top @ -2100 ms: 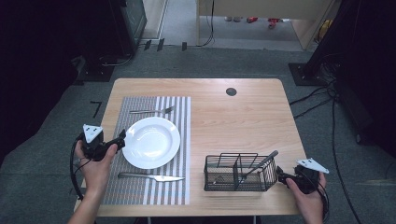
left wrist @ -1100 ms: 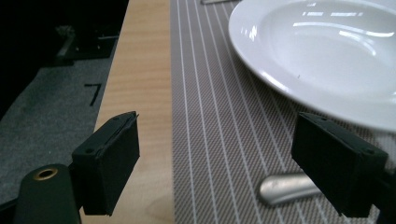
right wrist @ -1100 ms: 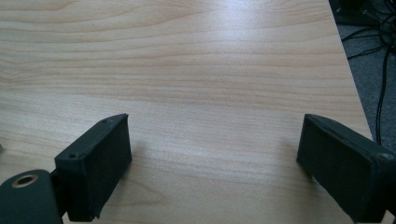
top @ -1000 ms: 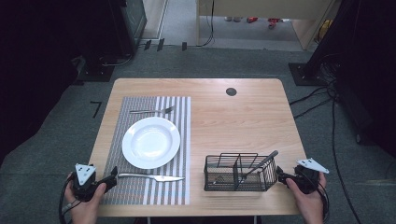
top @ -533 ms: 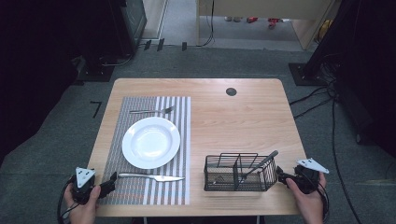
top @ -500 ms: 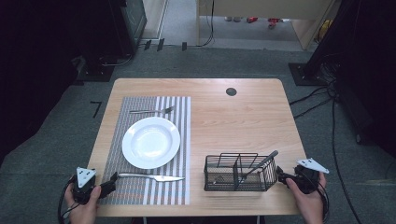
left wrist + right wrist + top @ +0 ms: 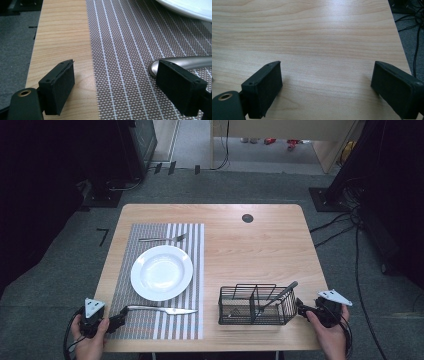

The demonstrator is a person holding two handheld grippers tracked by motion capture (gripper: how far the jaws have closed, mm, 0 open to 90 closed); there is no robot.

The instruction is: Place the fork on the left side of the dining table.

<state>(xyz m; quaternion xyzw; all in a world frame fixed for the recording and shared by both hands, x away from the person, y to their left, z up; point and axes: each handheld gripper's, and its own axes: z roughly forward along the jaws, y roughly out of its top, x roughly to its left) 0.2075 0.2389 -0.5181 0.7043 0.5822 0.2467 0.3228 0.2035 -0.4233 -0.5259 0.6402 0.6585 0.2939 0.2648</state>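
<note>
On desk: plate on mat, fork beyond it, knife near edge. Left gripper at knife handle, fingers wide, handle end by 1 finger. Right gripper beside basket, fingers wide, empty.

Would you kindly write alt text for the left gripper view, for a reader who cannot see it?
The open left gripper hangs low over a striped placemat, its jaw just in front of a knife handle. A wooden table lies left; a white plate rims the top right.
</note>
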